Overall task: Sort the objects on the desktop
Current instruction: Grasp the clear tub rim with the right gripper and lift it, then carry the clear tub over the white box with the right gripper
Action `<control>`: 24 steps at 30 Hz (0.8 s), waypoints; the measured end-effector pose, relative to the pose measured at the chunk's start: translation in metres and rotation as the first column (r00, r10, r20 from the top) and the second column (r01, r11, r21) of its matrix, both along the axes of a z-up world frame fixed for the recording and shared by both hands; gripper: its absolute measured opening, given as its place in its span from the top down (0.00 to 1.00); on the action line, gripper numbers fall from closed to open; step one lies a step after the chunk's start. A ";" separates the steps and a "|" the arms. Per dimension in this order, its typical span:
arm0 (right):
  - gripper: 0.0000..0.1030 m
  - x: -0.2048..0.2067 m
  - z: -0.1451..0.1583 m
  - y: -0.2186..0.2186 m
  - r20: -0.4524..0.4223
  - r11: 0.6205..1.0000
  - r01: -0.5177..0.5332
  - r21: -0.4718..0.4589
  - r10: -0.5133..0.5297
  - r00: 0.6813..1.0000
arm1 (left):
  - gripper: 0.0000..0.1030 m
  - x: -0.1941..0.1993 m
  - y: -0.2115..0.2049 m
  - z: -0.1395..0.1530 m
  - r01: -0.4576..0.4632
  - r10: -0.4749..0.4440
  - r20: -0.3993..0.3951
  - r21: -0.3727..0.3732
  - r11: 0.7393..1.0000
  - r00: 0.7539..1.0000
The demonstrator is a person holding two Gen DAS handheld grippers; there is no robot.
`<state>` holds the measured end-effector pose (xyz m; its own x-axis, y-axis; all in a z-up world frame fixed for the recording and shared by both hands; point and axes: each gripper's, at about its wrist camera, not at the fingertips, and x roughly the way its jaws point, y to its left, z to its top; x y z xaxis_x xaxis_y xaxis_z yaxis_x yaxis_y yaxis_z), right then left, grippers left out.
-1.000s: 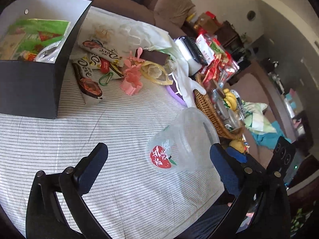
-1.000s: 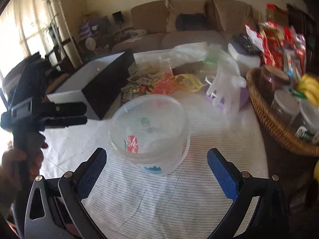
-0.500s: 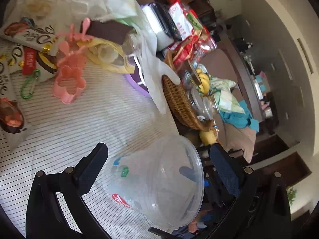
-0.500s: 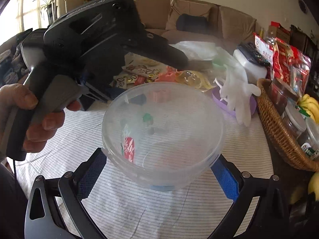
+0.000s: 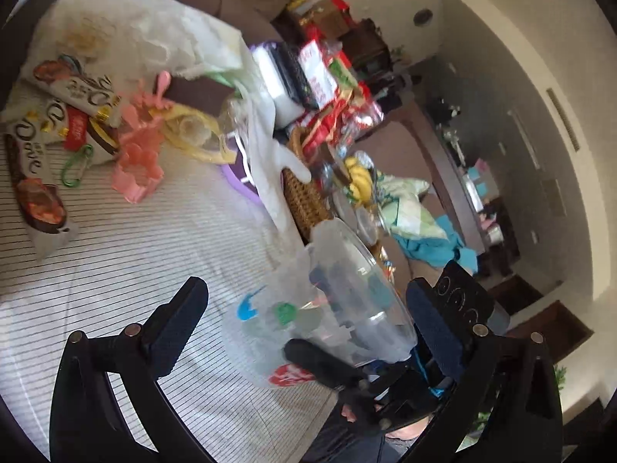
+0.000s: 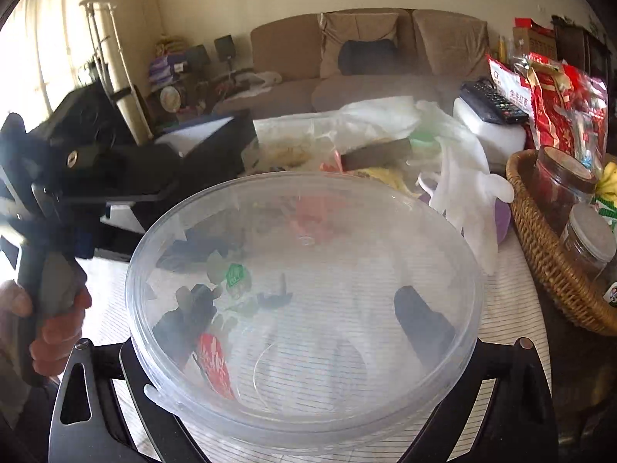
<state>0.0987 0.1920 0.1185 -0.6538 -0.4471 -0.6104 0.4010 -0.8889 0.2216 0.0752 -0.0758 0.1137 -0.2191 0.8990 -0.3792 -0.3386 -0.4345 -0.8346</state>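
The striped table (image 5: 135, 270) carries clutter behind. A clear plastic tub (image 6: 304, 308) sits tilted between the right gripper's (image 6: 304, 320) 2 fingers, apparently clamped. The left gripper (image 5: 308, 308) is spread wide, beside the tub (image 5: 331, 308).

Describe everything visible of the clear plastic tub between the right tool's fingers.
The clear plastic tub is round, transparent and empty, with a thick rim and red, green and blue printed marks on its wall. It lies tipped, mouth toward the right tool, whose fingers flank its wall; contact is unclear. It sits over the striped tablecloth.
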 end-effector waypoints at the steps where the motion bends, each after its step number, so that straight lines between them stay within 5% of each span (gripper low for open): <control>1: 0.05 -0.001 0.011 0.007 0.006 0.999 -0.003 -0.052 0.004 1.000 | 0.00 0.007 -0.009 0.004 -0.031 0.031 -0.015 0.013 0.999 0.999; 5: 0.05 -0.013 0.067 0.040 0.053 0.950 -0.001 -0.312 0.018 0.998 | 0.00 0.042 -0.016 0.019 -0.055 0.049 -0.134 -0.039 0.998 0.990; 8: 0.05 -0.020 0.111 0.050 0.040 0.919 -0.036 -0.392 0.056 0.998 | 0.00 0.060 0.004 0.034 0.026 -0.038 -0.244 -0.055 0.998 0.969; 13: 0.05 -0.015 0.155 0.023 0.019 0.934 -0.119 -0.338 0.133 0.991 | 0.00 0.072 0.021 0.046 0.149 -0.113 -0.271 0.118 0.982 0.956; 24: 0.05 -0.048 0.162 -0.098 0.033 0.940 -0.264 -0.214 0.277 0.960 | 0.04 0.055 -0.045 0.088 -0.132 0.136 -0.423 0.038 0.990 0.896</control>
<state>0.0512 0.0943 0.2808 -0.4543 -0.7220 -0.5220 0.5997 -0.6811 0.4201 0.1306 -0.1206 0.2014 -0.4760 0.8524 -0.2164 -0.5995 -0.4946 -0.6293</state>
